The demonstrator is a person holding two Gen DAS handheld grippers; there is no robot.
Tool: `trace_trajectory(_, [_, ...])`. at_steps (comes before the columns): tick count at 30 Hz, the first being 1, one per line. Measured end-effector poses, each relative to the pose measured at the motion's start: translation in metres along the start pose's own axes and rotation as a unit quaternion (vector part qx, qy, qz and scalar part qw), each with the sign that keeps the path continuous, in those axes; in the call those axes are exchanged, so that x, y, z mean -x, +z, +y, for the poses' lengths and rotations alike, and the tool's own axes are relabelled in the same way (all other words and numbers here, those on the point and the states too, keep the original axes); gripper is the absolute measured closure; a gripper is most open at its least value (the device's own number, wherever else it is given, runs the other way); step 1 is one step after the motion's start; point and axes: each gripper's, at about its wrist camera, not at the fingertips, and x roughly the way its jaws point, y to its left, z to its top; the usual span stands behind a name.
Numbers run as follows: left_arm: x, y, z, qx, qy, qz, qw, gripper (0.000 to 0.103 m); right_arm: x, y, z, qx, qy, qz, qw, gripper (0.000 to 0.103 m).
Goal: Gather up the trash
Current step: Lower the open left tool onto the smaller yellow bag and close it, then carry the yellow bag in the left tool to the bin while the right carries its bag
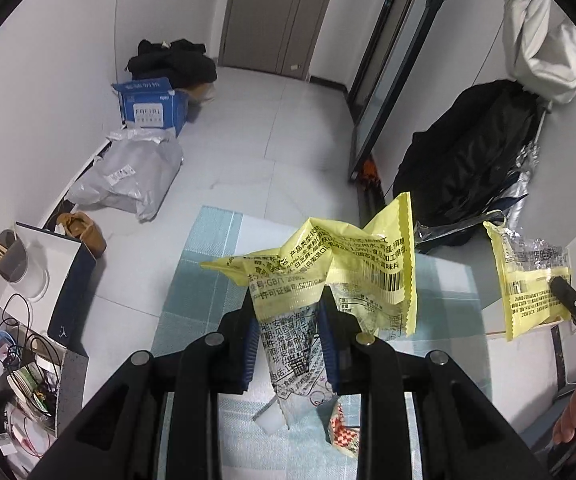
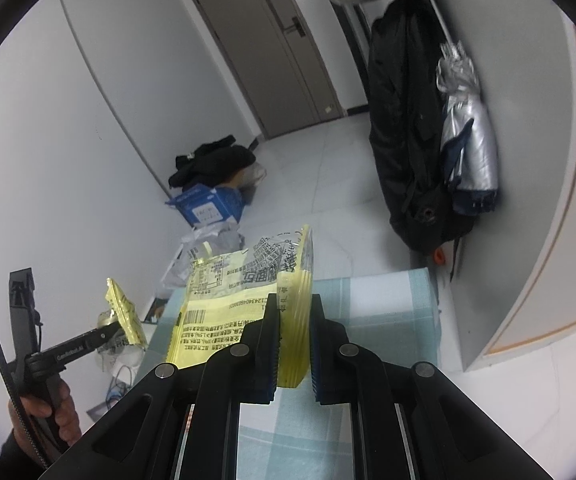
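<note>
Both grippers are raised above the table with the pale blue checked cloth, and each one has a snack wrapper pinched in it. The left gripper has its blue pads closed on the clear printed end of a crumpled yellow wrapper, which fans out above the fingers. The right gripper is clamped on the edge of a second yellow wrapper, whose flat sheet hangs out to its left. Seen from the left camera, that second wrapper sits off at the right edge, well apart from the first.

Under the left gripper, a white block and a red-and-white patterned scrap lie on the cloth.

Along the left wall there is clutter on the floor: a grey plastic mailing bag, an open blue carton with a heap of black clothes behind it, and a dark blue box standing beside a cup that holds wooden sticks. A tangle of cables lies nearer. On the right wall hang a black coat and a folded silver umbrella. A grey door closes the far end.
</note>
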Motion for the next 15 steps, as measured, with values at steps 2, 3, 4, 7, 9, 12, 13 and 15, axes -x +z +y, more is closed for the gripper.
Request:
trace_trajectory(2, [0.01,-0.001,0.0,0.003,-0.007,-0.009,0.9999,0.081,0.01,-0.001,0.006,0.003,-0.002,-0.01,1.0,0.091])
trace_trajectory(3, [0.015,-0.002,0.0,0.001,-0.009,-0.014,0.9999,0.081,0.016,-0.003,0.009,0.004,-0.002,-0.014,1.0,0.091])
trace_trajectory(4, [0.02,-0.002,0.001,0.001,-0.01,-0.019,0.9998,0.081,0.02,-0.004,0.01,0.004,-0.003,-0.017,1.0,0.091])
trace_trajectory(7, [0.033,-0.004,0.0,-0.001,-0.018,-0.032,0.9993,0.081,0.039,-0.012,0.018,0.006,-0.006,-0.029,1.0,0.091])
trace_trajectory(9, [0.042,-0.006,-0.004,-0.008,-0.02,-0.039,0.999,0.081,0.051,-0.016,0.021,0.005,-0.009,-0.036,0.999,0.091])
trace_trajectory(12, [0.058,-0.01,-0.014,-0.024,-0.025,-0.054,0.9979,0.081,0.073,-0.021,0.024,0.006,-0.014,-0.047,0.999,0.091])
trace_trajectory(13, [0.064,-0.011,-0.018,-0.029,-0.03,-0.06,0.9973,0.081,0.079,-0.022,0.025,0.008,-0.017,-0.051,0.999,0.091])
trace_trajectory(15, [0.075,-0.015,-0.026,-0.038,-0.04,-0.067,0.9962,0.081,0.095,-0.025,0.027,0.011,-0.021,-0.058,0.998,0.091])
